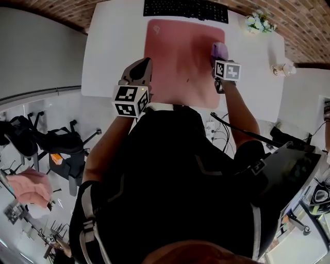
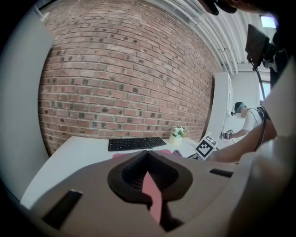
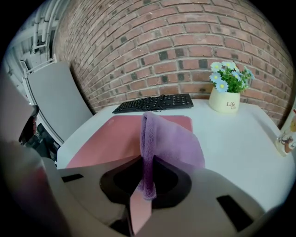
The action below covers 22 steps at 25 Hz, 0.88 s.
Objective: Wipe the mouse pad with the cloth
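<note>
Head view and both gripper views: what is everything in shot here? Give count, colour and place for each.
table: one, white, against the brick wall
mouse pad: one, pink, flat on the table's middle
keyboard: one, black, just beyond the pad's far edge
cloth: one, purple, draped onto the pad's right part
flower pot: one, cream with white and blue flowers, far right corner of the table
small pale item: one, right table edge, too small to identify
office chairs: several, black, on the floor at left
left gripper: one, grey, jaws together and empty, at the pad's near left edge
right gripper: one, grey, jaws clamped on the cloth
</note>
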### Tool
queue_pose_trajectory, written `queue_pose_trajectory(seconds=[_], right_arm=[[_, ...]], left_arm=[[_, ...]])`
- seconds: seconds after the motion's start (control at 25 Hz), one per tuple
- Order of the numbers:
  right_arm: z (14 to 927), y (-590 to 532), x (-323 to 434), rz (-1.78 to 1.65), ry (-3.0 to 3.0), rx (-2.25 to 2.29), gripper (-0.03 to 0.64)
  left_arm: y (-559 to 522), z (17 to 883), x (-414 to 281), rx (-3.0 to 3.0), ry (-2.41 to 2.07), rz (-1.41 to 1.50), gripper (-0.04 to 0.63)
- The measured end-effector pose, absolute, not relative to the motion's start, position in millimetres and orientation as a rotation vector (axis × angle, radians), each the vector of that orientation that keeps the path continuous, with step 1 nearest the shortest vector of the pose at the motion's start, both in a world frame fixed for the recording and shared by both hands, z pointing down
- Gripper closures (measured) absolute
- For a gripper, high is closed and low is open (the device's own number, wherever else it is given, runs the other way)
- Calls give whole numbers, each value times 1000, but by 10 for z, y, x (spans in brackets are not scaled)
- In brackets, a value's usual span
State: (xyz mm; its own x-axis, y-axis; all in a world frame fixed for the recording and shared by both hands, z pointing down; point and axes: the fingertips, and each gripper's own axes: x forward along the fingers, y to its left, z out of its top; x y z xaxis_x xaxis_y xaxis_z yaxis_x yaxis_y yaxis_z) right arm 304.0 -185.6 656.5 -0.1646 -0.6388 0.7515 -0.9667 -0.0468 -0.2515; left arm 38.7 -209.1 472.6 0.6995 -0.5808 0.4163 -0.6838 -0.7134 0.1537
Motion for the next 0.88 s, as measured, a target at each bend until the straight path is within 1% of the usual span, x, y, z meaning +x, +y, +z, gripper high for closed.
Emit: queue_pose_trajectory(seconds=[0.4,0.88], right_arm=[[6594,-2075,2489,1100,-1902,1575,561],[6606,-2296,1954,1096,-1979,1452,561]], left_arm=[[-2062,4686,10,2561,-1103,481,593],[-2032,4654,-266,2517,-1195,458,594]])
